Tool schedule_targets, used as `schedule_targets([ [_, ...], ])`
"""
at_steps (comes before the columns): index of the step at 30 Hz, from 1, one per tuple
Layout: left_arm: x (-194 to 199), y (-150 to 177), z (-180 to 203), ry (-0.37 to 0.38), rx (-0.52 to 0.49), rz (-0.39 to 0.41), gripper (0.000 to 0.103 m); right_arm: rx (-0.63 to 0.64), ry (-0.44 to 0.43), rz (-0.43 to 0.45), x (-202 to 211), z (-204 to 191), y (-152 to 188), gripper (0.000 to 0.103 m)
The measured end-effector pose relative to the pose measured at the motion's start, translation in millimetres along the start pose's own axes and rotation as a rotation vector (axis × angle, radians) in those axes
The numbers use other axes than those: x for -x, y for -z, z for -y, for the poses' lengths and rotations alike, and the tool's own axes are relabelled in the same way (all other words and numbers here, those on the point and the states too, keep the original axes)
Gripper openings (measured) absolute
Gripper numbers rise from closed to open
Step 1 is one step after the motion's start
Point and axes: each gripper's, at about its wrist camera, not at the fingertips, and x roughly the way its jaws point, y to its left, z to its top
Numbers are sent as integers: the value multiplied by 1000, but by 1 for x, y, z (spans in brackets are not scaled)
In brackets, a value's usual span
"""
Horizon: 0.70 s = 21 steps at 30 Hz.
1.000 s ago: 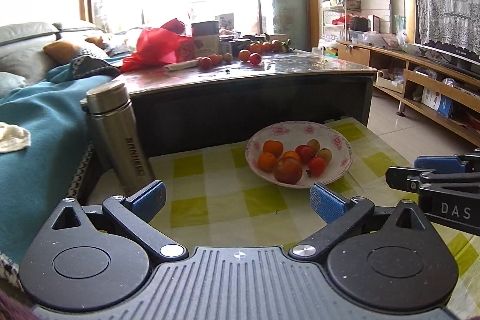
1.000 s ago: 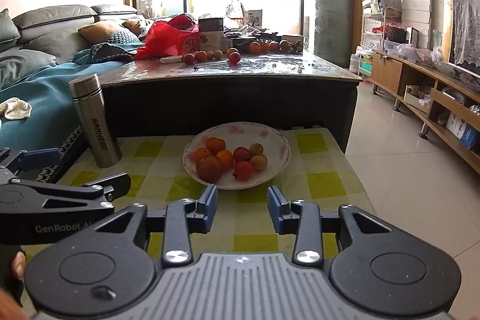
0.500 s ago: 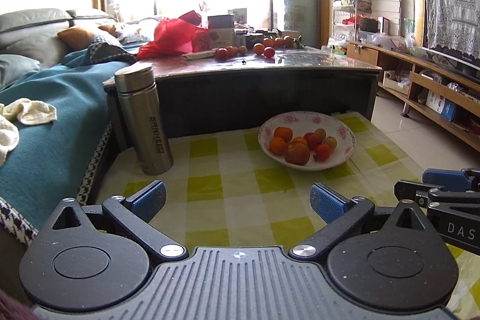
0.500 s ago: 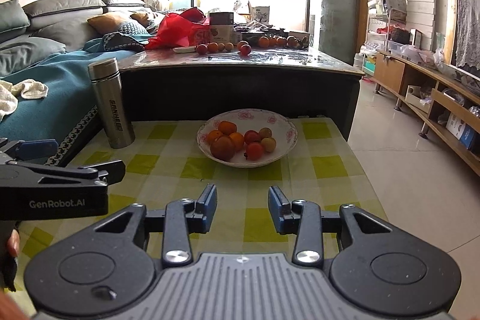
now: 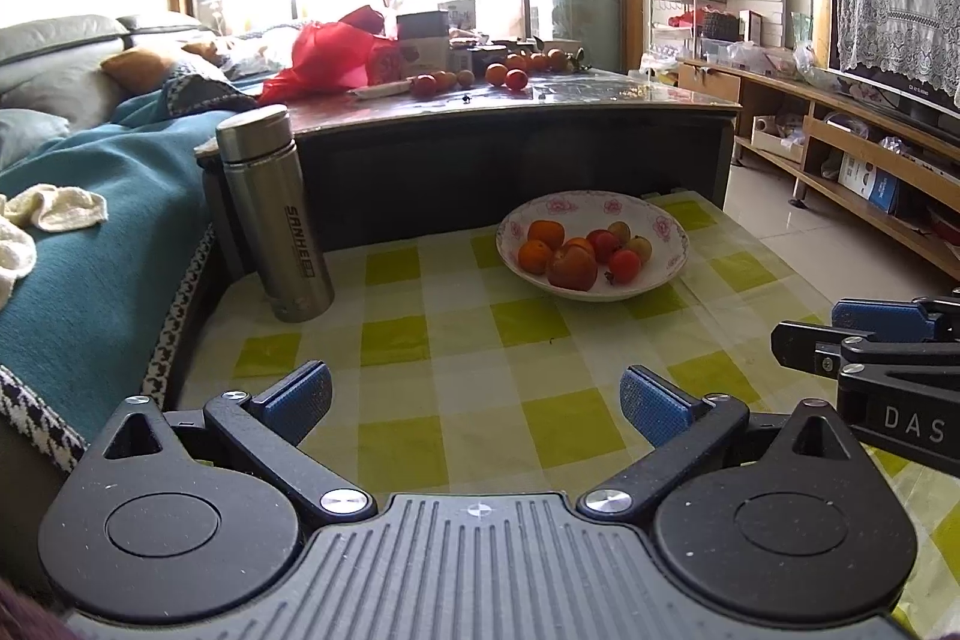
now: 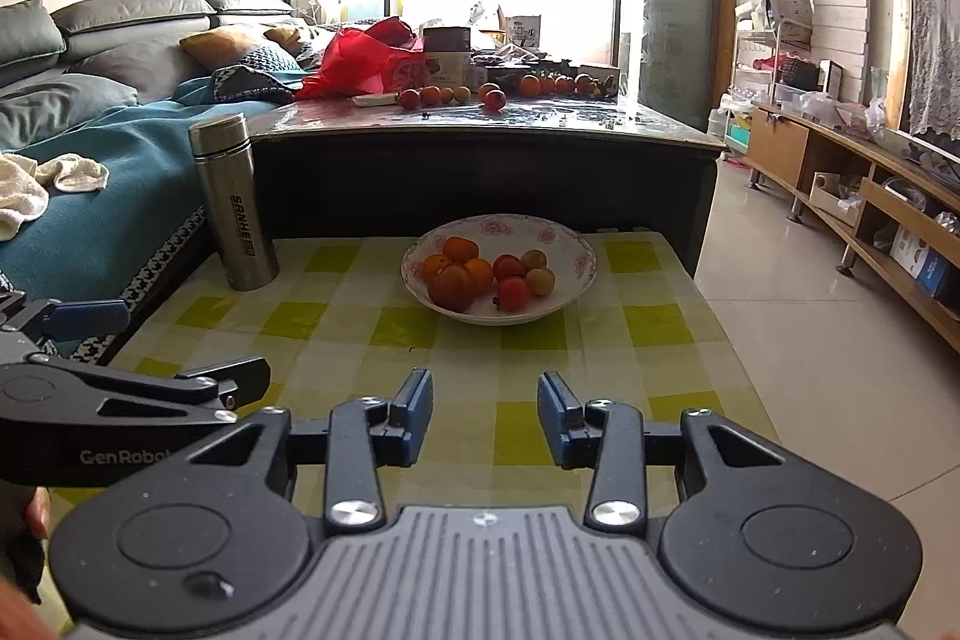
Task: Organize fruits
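Left claw: we're holding it low over the checked tabletop, pads spread wide, nothing in it. It's hanging well short of the fruit.

Right claw: released too, pads apart with a narrower gap, empty. We're pointing it pretty much straight at the bowl, so we're guessing this one's lined up for any picking.

Bowl: white with pink flowers, sitting toward the far side of the tabletop. It's carrying a little pile: a couple of orange fruits, one big dark red one at the front, smaller red ones and two yellowish ones at the right. All touching, bunched in the dip.

Loose fruit: more red and orange pieces are lying in a row on the higher dark table behind, next to a red bag. We're thinking that's what's left to sort.

Flask: steel, upright, left of the bowl and clear of it, lid on, can't tell what's inside.
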Motion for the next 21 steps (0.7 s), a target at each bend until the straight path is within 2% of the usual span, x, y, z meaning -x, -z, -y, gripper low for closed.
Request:
schedule_targets([
  [13,-1,4,-1,32,39,-40,103,10,-3,-26,1,-4,10,44],
  [21,-1,5,0,14,47,-49,103,2,-9,-35,0,-4,13,44],
])
